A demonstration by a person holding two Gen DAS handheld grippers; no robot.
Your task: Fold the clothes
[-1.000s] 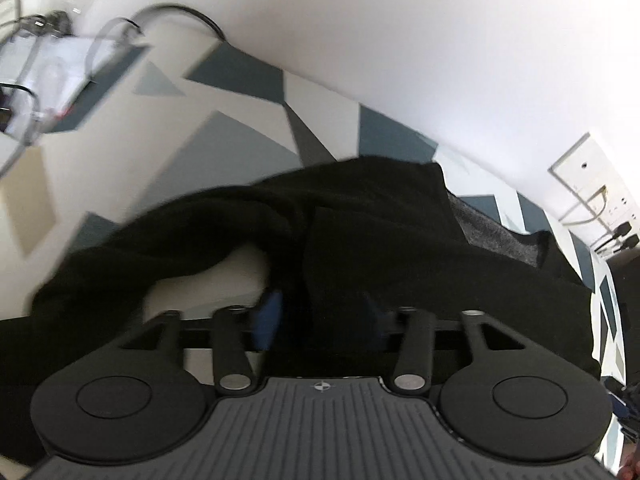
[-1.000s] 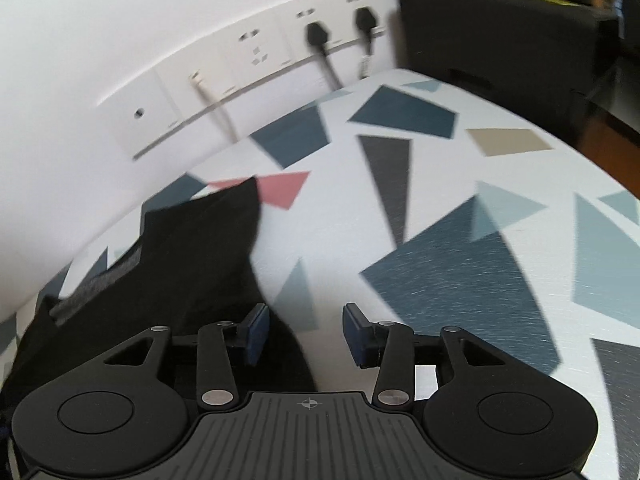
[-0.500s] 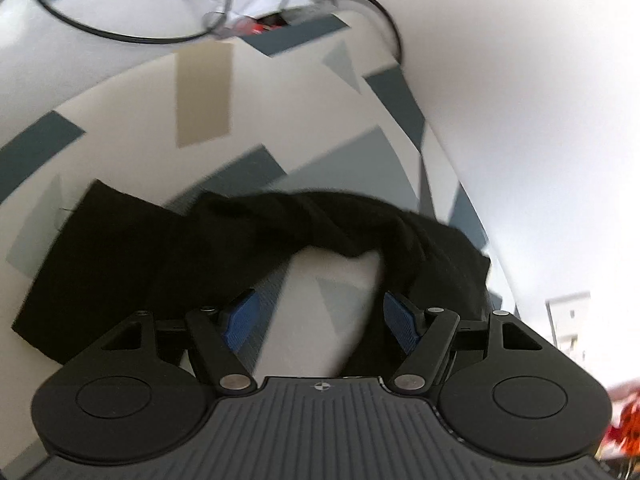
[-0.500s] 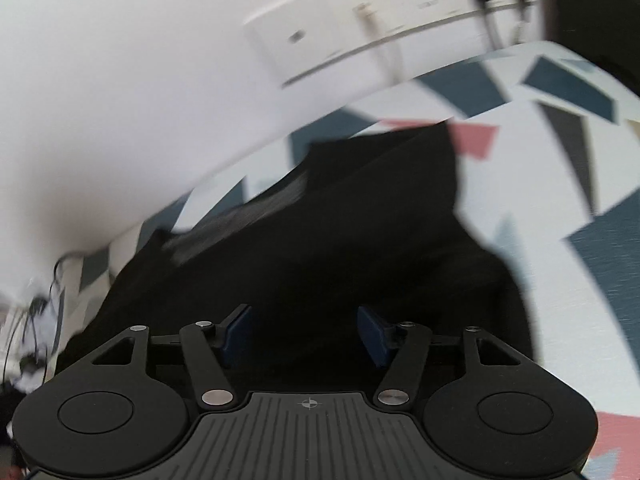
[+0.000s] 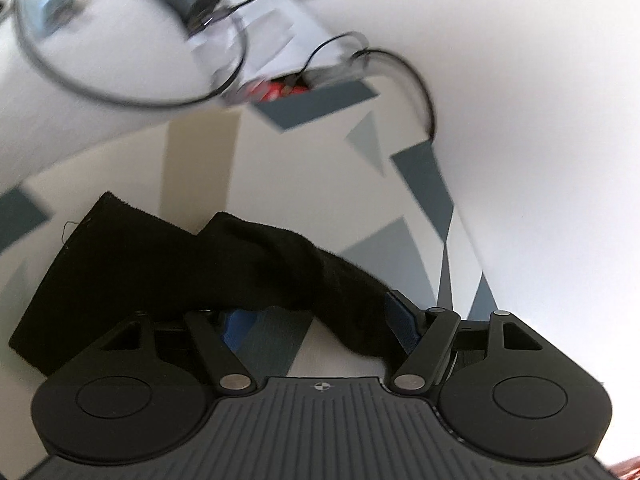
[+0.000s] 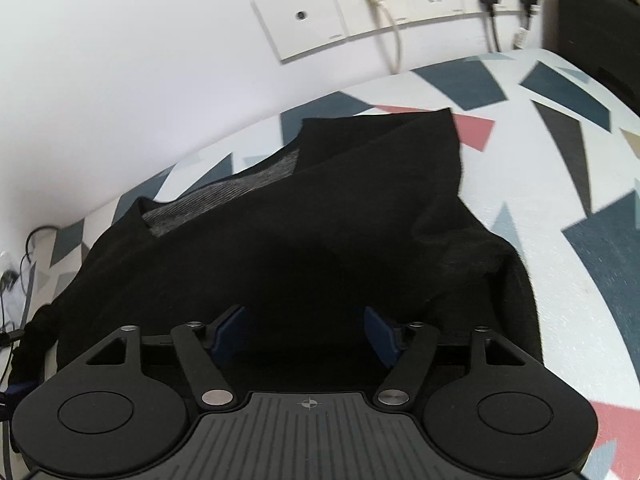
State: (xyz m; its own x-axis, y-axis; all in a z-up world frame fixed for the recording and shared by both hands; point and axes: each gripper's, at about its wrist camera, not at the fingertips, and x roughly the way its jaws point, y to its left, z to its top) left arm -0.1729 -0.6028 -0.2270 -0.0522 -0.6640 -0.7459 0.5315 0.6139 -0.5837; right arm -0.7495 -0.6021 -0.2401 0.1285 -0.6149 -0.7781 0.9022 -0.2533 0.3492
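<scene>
While the black garment (image 6: 320, 216) lies spread on the patterned desk (image 6: 560, 208), your right tongs (image 6: 308, 332) hang spread over its near edge; your left tongs (image 5: 316, 324), spread too, straddle its sleeve (image 5: 280, 256).

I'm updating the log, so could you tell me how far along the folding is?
Early. Done: the black garment lies on the patterned table. In hand: nothing; the left gripper and right gripper are open over the cloth. Left: it is bunched and creased, a twisted part trailing, with no neat fold.
</scene>
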